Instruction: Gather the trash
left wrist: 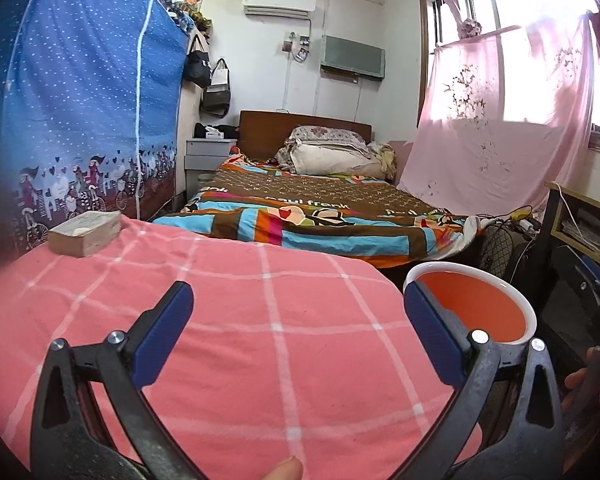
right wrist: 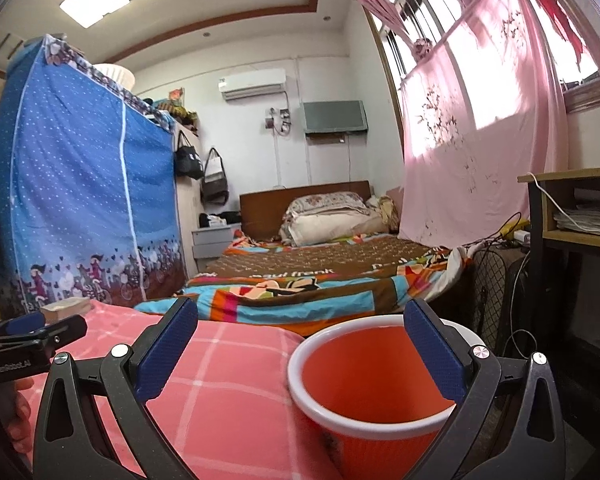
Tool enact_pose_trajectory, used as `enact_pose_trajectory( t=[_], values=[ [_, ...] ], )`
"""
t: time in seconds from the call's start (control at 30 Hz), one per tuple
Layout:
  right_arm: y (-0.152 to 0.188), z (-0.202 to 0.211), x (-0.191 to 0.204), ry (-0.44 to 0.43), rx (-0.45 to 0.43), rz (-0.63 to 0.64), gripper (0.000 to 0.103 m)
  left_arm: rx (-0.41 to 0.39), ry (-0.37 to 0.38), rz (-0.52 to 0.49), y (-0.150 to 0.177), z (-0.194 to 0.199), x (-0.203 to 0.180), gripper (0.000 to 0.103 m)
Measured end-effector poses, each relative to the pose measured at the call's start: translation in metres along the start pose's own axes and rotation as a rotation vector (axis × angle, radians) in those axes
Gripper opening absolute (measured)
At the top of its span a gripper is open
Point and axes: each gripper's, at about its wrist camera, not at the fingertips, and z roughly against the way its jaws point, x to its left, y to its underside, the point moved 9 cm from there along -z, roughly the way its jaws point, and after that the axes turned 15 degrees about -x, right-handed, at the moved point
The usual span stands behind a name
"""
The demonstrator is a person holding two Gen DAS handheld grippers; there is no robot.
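A red waste bin [right wrist: 364,384] with a white rim stands just off the right edge of the pink checked cloth [left wrist: 260,340]; nothing shows inside it. My right gripper [right wrist: 302,350] hangs open above the bin's near rim, its right finger over the bin mouth. My left gripper [left wrist: 300,332] is open over the pink cloth with nothing between its fingers, and the bin [left wrist: 476,308] sits at its right fingertip. A tan, worn block [left wrist: 85,233], like a paper stack or box, lies at the cloth's far left corner. The left gripper [right wrist: 40,328] also shows from the side in the right wrist view.
A bed with a colourful quilt [left wrist: 320,216] lies beyond the cloth. A blue fabric wardrobe [left wrist: 80,100] rises on the left. A fan and cables [right wrist: 496,280] and a desk with shelves [right wrist: 580,216] crowd the right, under pink curtains [right wrist: 480,120].
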Motion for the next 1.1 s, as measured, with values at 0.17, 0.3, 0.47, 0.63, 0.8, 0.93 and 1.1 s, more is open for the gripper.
enact_pose_trajectory(
  t=[0.17, 0.3, 0.47, 0.63, 0.8, 0.93, 1.1],
  values=[
    [-0.004, 0.018, 0.009, -0.007, -0.018, 0.004, 0.103, -0.024, -0.029, -0.023, -0.002, 0.019, 0.014, 0.103],
    [-0.005, 0.032, 0.017, -0.014, -0.033, 0.007, 0.103, -0.037, -0.057, -0.019, 0.000, 0.034, 0.029, 0.103],
    [-0.002, 0.045, 0.029, -0.028, -0.028, 0.018, 0.103, -0.044, -0.086, -0.008, 0.003, 0.049, 0.045, 0.103],
    [0.004, 0.056, 0.036, -0.031, -0.015, 0.015, 0.103, -0.051, -0.100, -0.023, 0.007, 0.063, 0.054, 0.103],
    [0.010, 0.065, 0.044, -0.042, -0.010, 0.023, 0.103, -0.057, -0.116, -0.033, 0.013, 0.075, 0.063, 0.103],
    [0.016, 0.070, 0.051, -0.055, -0.006, 0.044, 0.103, -0.063, -0.131, -0.037, 0.017, 0.082, 0.068, 0.103],
    [0.026, 0.068, 0.051, -0.057, 0.012, 0.058, 0.103, -0.067, -0.138, -0.053, 0.023, 0.086, 0.068, 0.103]
  ],
)
